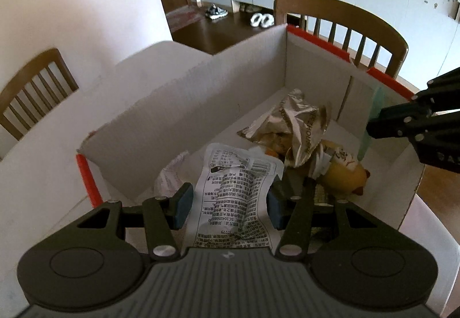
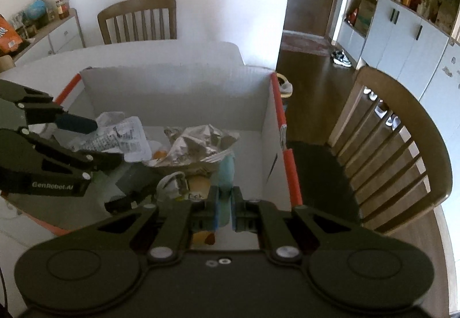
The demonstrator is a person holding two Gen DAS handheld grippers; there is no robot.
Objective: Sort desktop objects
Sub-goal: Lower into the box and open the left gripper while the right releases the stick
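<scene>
white printed packet [image 1: 233,197] — flat, crumpled, upright between blue pads over box | pale green flat item [image 2: 225,174] — pinched upright | crumpled silver wrapper [image 1: 290,128], yellow snack pack [image 1: 342,171] — lying inside white cardboard box [image 1: 201,94]

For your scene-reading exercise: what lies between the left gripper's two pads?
A white printed wrapper, pinched between the left gripper's pads over the open box; the left wrist view shows it best.

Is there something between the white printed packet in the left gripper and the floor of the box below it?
Nothing visible blocks it. The white printed packet hangs in the left gripper over a bare part of the box, beside the silver wrapper.
</scene>
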